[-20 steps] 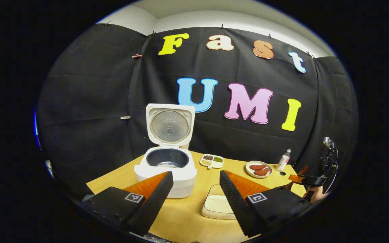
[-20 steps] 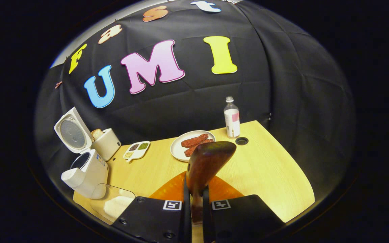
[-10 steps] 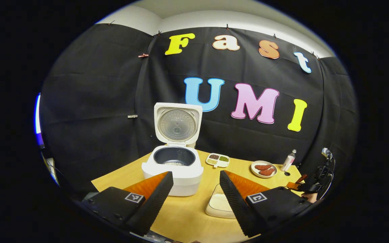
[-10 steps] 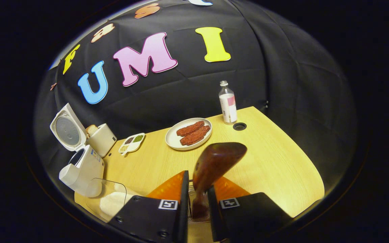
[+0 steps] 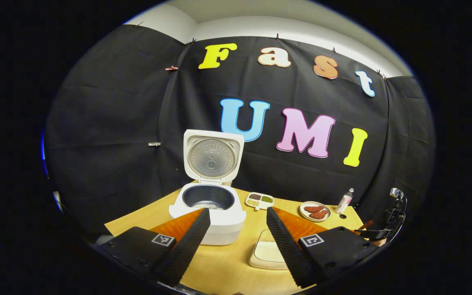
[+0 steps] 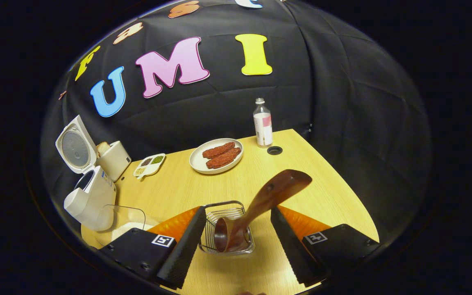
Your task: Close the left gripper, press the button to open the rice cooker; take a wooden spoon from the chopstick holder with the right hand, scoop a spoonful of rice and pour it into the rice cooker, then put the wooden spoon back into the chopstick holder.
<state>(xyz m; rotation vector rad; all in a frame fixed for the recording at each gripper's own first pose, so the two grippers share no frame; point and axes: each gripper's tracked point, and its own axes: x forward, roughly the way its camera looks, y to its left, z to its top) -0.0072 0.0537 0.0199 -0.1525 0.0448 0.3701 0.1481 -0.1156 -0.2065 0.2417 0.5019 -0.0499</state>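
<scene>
The white rice cooker stands open with its lid upright and some rice in the pot; it also sits at the left. My left gripper is open and holds nothing, hovering in front of the cooker. The wooden spoon stands in the wire chopstick holder, leaning to the right. My right gripper is open, one finger on each side of the holder, touching neither spoon nor holder. It is also visible small at the far right. A rice dish lies right of the cooker.
On the wooden table are a plate of sausages, a bottle, a divided dish of beans and a toaster with bread. A cable hole sits by the bottle.
My right gripper has opened and let go of the wooden spoon, which now stands in the wire holder; the gripper has drawn back. The left gripper stays open, barely shifted.
</scene>
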